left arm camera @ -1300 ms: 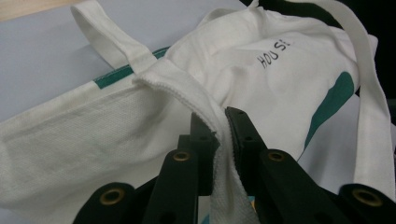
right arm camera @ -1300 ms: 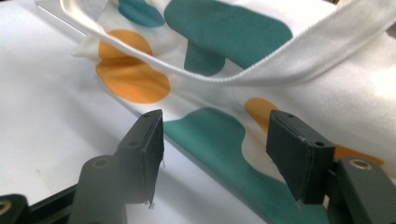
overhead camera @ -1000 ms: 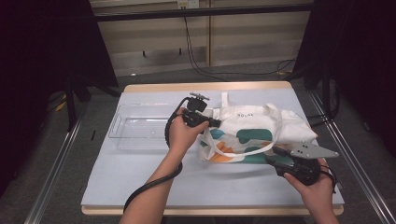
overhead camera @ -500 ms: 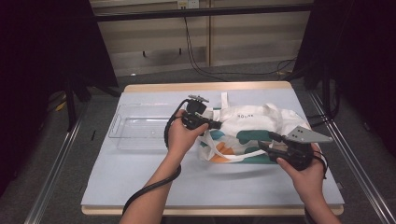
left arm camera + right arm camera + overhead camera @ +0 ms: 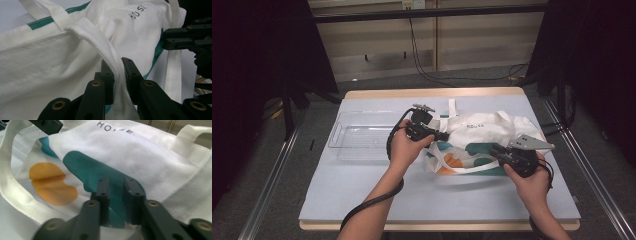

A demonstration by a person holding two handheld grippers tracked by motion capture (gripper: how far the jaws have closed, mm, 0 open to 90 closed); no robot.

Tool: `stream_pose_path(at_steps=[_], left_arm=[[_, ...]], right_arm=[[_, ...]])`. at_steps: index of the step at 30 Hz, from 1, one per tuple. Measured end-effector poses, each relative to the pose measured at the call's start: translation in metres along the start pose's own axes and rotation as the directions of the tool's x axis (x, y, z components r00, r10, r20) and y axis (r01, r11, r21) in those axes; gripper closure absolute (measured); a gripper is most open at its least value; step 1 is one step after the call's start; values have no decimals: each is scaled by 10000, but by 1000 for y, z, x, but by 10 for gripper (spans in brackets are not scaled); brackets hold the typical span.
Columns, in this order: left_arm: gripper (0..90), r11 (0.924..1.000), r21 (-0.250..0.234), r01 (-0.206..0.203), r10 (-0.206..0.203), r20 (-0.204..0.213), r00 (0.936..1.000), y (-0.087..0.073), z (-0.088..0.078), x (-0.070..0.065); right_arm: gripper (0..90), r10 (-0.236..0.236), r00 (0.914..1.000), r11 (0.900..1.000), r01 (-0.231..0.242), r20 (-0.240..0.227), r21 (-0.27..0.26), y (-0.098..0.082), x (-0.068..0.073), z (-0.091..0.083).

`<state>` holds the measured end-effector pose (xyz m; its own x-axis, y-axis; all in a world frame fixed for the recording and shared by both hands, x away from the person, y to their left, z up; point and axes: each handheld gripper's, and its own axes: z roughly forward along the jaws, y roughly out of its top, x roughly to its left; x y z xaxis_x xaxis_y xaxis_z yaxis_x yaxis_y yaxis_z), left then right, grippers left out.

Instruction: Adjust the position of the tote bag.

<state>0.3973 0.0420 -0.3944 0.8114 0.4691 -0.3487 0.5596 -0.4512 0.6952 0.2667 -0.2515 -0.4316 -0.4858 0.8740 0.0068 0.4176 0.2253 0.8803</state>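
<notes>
- Right gripper (image 5: 495, 150): nearest the person, jaws having just closed, pinching the tote bag's (image 5: 482, 137) teal-printed fabric.
- Left gripper (image 5: 445, 136): clamping the bag's white rim (image 5: 107, 51).
- Tote bag lying mid-table on the pale mat (image 5: 362, 195).
- Clear tray (image 5: 357, 135) sitting farther left.

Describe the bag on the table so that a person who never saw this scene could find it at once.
On the pale blue table mat, look right of the clear plastic tray. There lies a crumpled white cloth tote bag, with the left gripper and the right gripper both pinching its fabric. Teal and orange patches, dark lettering and long white handles set it apart from the plain tray.
</notes>
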Motion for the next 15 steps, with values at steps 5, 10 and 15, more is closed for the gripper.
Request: stream_pose_path(at_steps=[5,10,15], left_arm=[[730,9999,-115,-58,57,-105,9999,3,3,1],[636,9994,-356,-28,19,-246,9997,10,-2,2],[556,9992,-397,-93,71,-559,9984,23,-9,3]], right_arm=[[900,172,9998,9998,-173,-54,-65,-10,-5,5],[900,45,10000,10000,-45,10,-42,-8,-4,6],[900,-16,10000,10000,16,-15,39,-9,-3,6]])
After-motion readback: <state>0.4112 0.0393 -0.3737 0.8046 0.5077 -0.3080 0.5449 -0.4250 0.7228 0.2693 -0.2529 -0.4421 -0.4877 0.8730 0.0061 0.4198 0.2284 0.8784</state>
